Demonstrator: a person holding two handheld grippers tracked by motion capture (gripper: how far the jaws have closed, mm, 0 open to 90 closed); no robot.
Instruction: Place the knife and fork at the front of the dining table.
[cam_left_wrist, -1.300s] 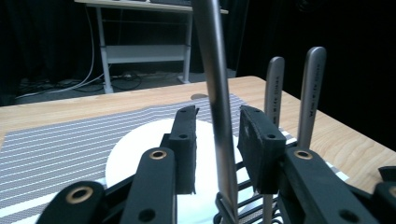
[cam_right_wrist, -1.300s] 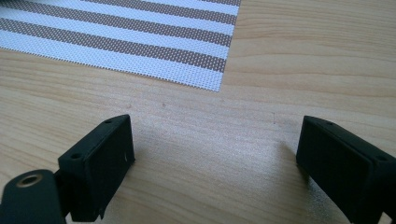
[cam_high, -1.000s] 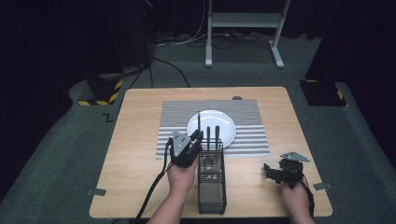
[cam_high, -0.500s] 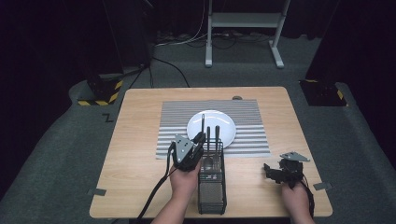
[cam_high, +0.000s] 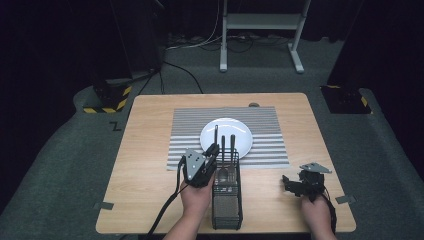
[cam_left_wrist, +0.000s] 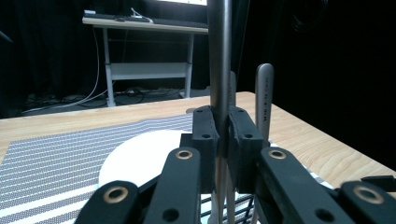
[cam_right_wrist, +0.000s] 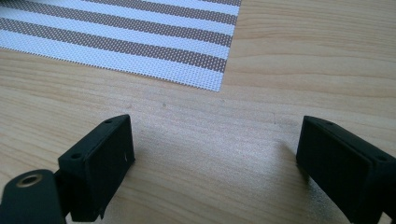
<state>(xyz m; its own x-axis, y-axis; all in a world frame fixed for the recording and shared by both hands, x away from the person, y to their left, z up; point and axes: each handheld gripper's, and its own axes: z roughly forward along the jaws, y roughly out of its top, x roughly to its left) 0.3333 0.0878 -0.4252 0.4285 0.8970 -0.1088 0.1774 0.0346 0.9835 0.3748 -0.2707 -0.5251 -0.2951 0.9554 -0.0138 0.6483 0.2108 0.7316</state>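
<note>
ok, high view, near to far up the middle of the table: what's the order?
Black wire basket → left gripper, jaws shut on an upright utensil handle → white plate on the striped placemat → small dark round thing near the far edge.

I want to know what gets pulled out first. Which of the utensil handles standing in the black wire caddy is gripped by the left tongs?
The tallest dark metal handle, clamped between the left tongs; the other silver handles stand free behind.
</note>
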